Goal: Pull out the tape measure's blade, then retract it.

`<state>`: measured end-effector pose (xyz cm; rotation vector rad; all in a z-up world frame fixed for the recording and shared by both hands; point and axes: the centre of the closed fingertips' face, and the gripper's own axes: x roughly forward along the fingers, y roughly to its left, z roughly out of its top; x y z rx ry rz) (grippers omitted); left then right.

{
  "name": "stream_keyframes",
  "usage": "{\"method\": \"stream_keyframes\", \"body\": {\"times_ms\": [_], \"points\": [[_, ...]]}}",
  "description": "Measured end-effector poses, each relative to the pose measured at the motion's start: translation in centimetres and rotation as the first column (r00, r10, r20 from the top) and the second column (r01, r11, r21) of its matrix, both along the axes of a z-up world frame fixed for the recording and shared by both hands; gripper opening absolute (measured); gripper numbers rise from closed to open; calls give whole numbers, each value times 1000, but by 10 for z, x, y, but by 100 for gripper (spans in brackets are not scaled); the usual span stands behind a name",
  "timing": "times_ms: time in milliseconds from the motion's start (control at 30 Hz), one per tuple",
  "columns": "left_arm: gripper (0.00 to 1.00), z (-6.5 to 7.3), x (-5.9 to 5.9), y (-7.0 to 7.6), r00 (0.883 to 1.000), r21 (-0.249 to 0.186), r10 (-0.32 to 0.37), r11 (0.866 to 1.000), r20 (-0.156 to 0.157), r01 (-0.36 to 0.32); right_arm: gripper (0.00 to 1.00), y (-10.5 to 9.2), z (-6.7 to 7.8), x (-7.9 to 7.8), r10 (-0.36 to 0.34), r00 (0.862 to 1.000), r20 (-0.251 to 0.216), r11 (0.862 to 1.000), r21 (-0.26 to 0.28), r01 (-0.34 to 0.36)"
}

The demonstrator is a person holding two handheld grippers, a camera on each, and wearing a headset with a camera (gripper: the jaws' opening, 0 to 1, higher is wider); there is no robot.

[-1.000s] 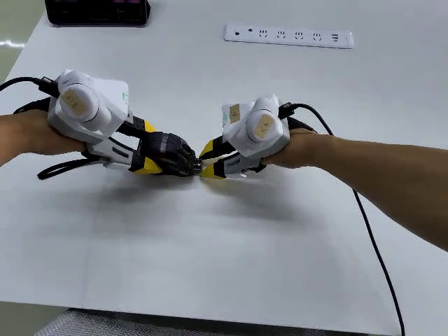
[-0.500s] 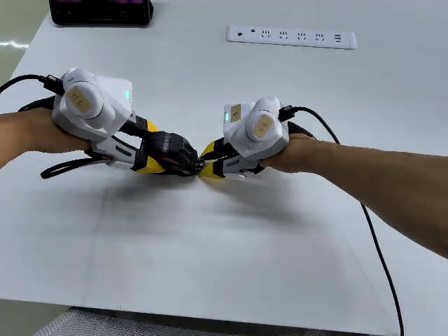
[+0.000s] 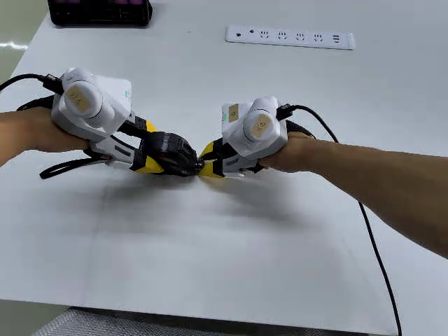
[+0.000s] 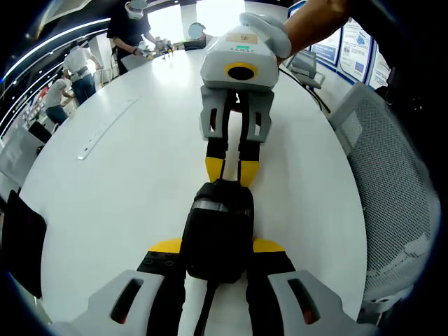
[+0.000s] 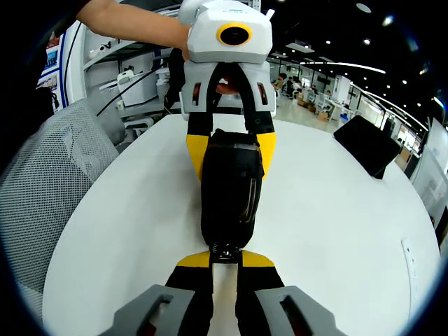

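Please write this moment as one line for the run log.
left gripper: shut on tape measure | right gripper: shut on blade tip | pull-out: not yet begun | place: over white table

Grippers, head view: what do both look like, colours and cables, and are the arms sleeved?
The left gripper and right gripper match: rounded white bodies, black fingers with yellow tips. A black cable trails from each rear. Forearms are bare, no sleeves visible.

White table (image 3: pixel 210 266) with a power strip (image 3: pixel 289 36), a dark case (image 3: pixel 98 12) and a black cable (image 3: pixel 371 238)
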<state>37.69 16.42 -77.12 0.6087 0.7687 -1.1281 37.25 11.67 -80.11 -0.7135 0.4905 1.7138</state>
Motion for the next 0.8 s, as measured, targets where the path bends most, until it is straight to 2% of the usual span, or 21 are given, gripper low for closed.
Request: {"method": "stream_keyframes", "body": {"times_ms": [800], "points": [[27,0,0,0,1000,1,9,1000,-5,-9,8,-22,-1,4,0,1000,-1,1000,-19,0]]}}
